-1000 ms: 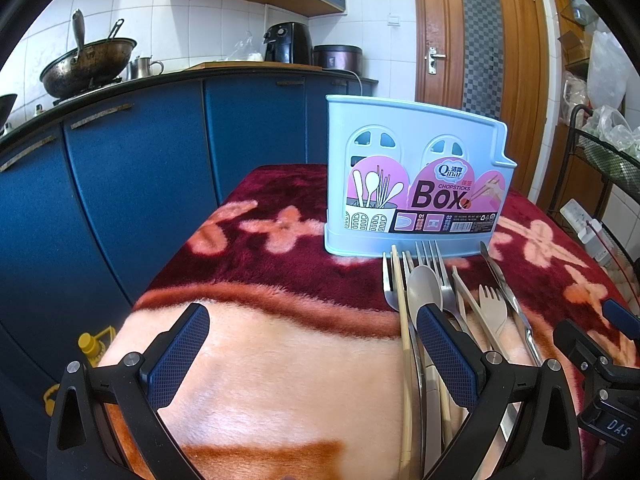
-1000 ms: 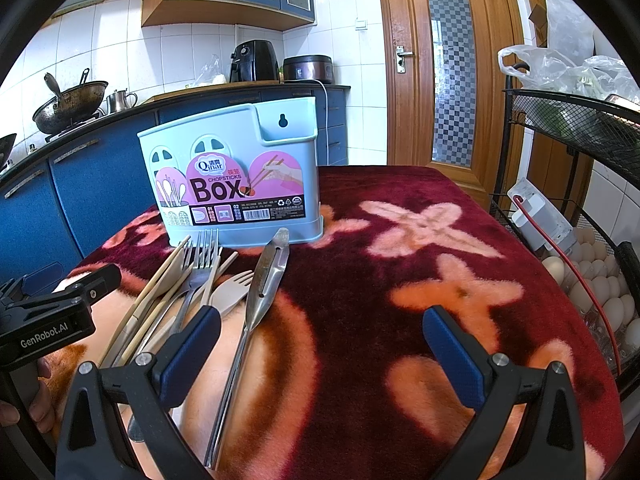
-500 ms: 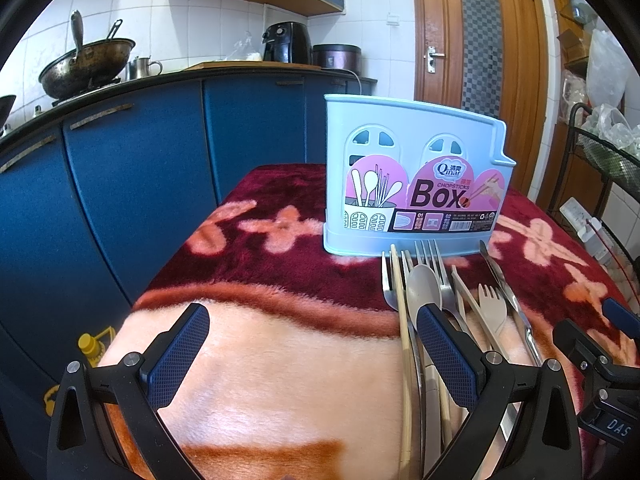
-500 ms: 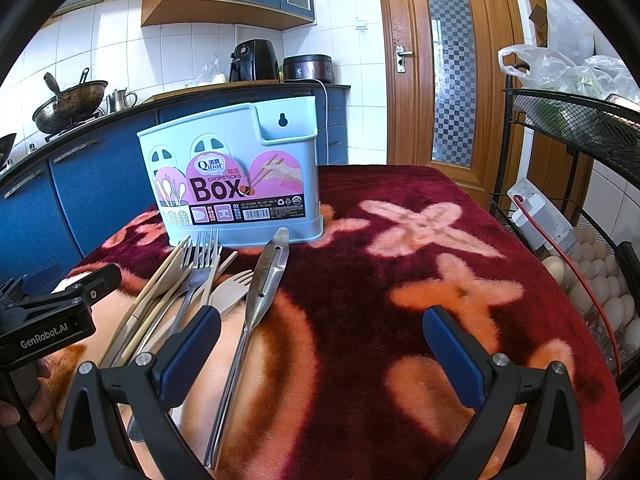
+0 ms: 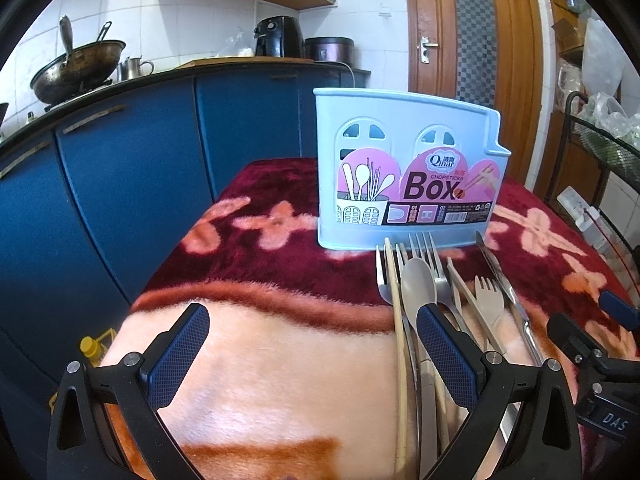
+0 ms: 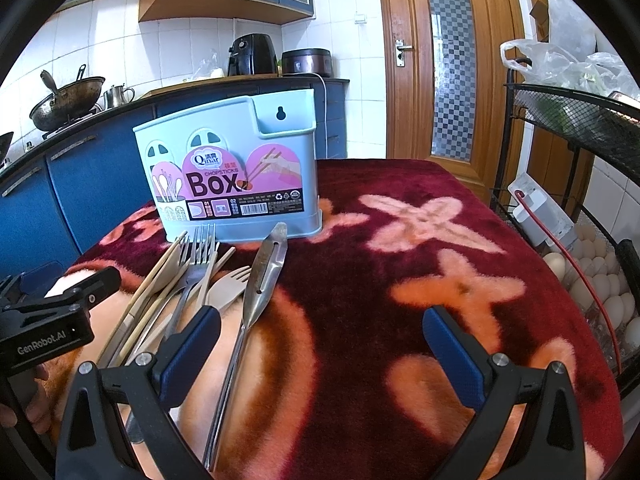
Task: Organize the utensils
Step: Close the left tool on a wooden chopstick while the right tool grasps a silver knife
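Both hand-held grippers are spread wide and carry nothing: left hand-held gripper (image 5: 312, 344) and right hand-held gripper (image 6: 320, 340) hover low over the blanket-covered counter (image 6: 420, 300), short of the chopsticks box (image 5: 404, 172).

Chopsticks box stands upright at the far side of the counter, label facing the cameras, open top up. Likely put there so utensils drop straight in from above. Its inside isn't visible from this low angle, so I can't tell if anything is in it yet.

Utensils lie in one loose pile just in front of the box, working ends pointing at it and handles toward the person; that makes for an easy handle grab and a short carry. In the pile:
- wooden chopsticks (image 5: 398, 320), left edge of the pile
- metal spoon (image 5: 418, 284), overlapping the metal forks (image 5: 426, 252) that nearly touch the box base
- beige fork (image 5: 490, 300), to the right of the spoon
- metal peeler (image 6: 266, 276), rightmost, a bit apart from the rest

Left hand-held gripper's right finger (image 5: 444, 356) sits over the spoon and chopstick handles; the right unit's left finger (image 6: 192, 344) is over the fork handles beside the peeler. Both look staged for a first pick. Nothing sorted yet, by my read. Overlapping handles risk lifting two at once.
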Action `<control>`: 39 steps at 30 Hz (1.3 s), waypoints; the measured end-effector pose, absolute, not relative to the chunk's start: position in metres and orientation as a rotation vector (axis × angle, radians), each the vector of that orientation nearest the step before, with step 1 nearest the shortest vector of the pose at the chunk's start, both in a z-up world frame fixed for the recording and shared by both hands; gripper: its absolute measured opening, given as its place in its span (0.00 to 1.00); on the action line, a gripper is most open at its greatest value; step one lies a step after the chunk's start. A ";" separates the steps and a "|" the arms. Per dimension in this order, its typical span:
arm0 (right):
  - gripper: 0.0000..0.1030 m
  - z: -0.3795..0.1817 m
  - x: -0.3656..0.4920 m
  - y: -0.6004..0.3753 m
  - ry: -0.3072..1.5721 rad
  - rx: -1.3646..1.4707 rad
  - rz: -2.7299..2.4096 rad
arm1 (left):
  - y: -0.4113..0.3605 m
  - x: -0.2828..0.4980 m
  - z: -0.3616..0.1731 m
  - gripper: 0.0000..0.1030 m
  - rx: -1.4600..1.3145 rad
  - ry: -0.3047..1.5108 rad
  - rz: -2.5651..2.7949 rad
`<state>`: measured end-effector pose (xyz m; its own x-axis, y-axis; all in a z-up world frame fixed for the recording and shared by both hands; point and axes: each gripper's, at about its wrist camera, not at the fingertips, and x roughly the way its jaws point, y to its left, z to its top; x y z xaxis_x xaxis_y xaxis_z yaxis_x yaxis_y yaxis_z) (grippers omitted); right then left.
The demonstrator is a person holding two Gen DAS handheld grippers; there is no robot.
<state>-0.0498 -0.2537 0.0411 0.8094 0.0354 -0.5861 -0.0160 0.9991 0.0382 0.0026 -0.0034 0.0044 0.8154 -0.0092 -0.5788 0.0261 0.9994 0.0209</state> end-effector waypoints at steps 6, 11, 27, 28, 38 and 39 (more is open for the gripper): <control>1.00 0.040 -0.043 -0.256 0.685 0.047 0.034 | -0.004 0.007 0.010 1.00 0.031 0.637 -0.035; 1.00 0.045 -0.036 -0.261 0.721 0.077 0.069 | -0.008 0.012 0.016 1.00 0.057 0.636 -0.068; 0.69 0.049 -0.001 -0.254 0.917 0.041 0.166 | -0.012 0.047 -0.001 0.73 0.038 0.836 -0.152; 0.69 0.049 0.000 -0.254 0.925 0.046 0.173 | -0.011 0.050 -0.002 0.72 0.034 0.852 -0.155; 0.54 0.045 0.016 -0.243 1.014 0.023 0.231 | -0.016 0.061 -0.008 0.67 0.048 0.943 -0.226; 0.53 0.045 0.018 -0.242 1.016 0.016 0.234 | -0.016 0.063 -0.008 0.66 0.046 0.951 -0.232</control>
